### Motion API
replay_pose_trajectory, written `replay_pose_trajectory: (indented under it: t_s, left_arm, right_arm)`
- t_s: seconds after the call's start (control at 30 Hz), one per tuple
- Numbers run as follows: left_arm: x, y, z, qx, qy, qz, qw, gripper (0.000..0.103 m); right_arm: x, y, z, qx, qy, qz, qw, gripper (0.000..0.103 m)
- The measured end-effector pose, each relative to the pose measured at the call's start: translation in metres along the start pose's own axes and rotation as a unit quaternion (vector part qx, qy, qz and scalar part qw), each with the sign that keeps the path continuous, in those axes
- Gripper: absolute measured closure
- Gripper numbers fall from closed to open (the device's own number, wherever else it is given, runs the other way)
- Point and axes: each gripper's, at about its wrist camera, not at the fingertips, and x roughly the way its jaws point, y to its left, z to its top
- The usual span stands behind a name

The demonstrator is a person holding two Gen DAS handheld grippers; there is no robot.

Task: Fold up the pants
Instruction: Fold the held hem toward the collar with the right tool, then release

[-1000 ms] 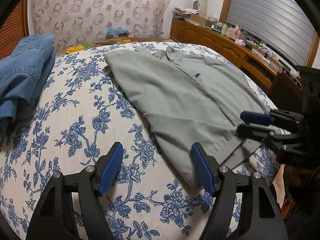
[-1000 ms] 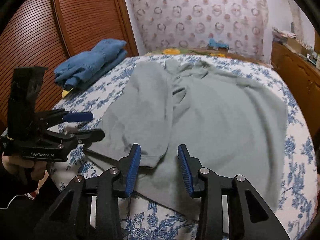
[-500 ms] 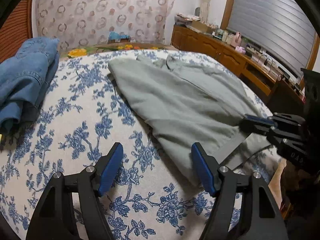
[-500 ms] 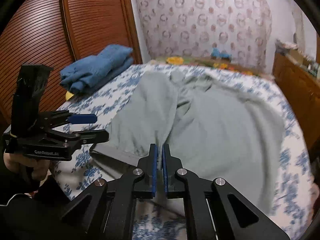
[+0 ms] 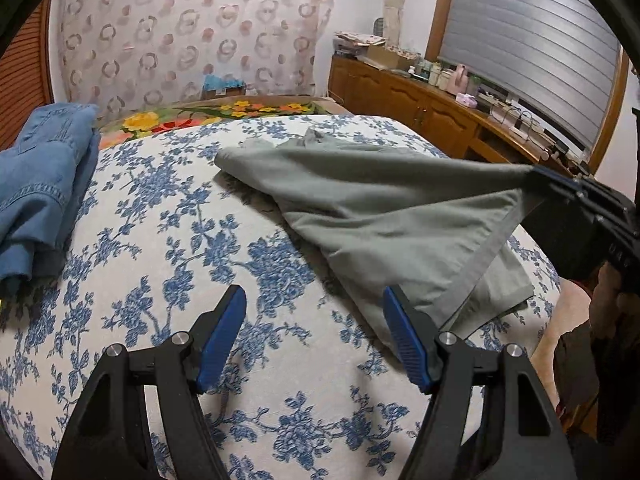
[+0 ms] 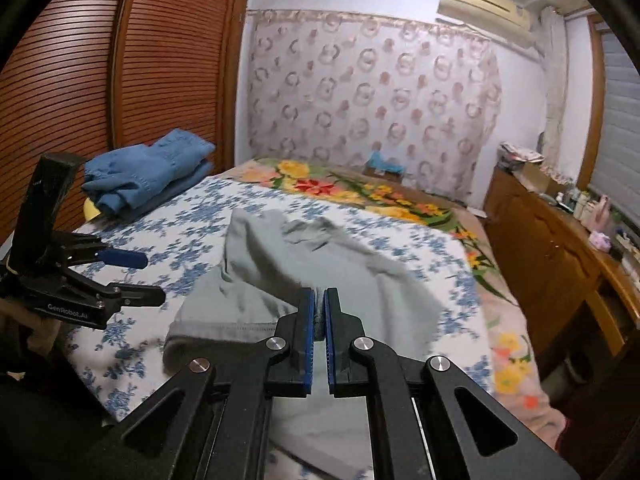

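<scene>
Grey-green pants (image 5: 380, 200) lie on the floral bed cover (image 5: 160, 240), waist toward the far end. My right gripper (image 5: 538, 178) is shut on the hem of a leg and holds that end up off the bed, so the cloth hangs stretched. In the right wrist view the hem is pinched between the blue pads of the right gripper (image 6: 319, 300), with the pants (image 6: 272, 264) spread beyond. My left gripper (image 5: 314, 322) is open above the bed cover, nothing between its fingers, and its right finger (image 5: 404, 336) is next to the pants' near corner. It shows too as the left gripper (image 6: 144, 278).
A pile of blue denim (image 5: 36, 184) lies at the bed's left side, by the louvred wardrobe doors (image 6: 120, 60). A wooden dresser (image 5: 420, 100) with small items runs along the right. A flowered blanket (image 6: 360, 192) covers the bed's far end.
My right gripper went from open over the hem to shut on it, then rose and drew the leg end up off the bed. The left gripper stayed open and rose slightly.
</scene>
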Motion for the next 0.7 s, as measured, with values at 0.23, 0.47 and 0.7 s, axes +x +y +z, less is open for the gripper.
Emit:
replay_pose_trajectory:
  t_s: [0.23, 0.47, 0.7]
  left_arm:
    - [0.002, -0.012, 0.005, 0.009, -0.001, -0.006, 0.9999, 0.031]
    - [0.005, -0.022, 0.007, 0.021, 0.001, -0.012, 0.9997, 0.031]
    - [0.010, -0.029, 0.003, 0.027, 0.009, -0.017, 0.9995, 0.031]
  right_arm:
    - [-0.009, 0.000, -0.004, 0.007, -0.004, -0.020, 1.000, 0.099]
    - [-0.019, 0.005, -0.016, 0.016, 0.004, -0.027, 1.000, 0.099]
    - [-0.021, 0.009, -0.042, 0.039, 0.036, -0.026, 0.998, 0.099]
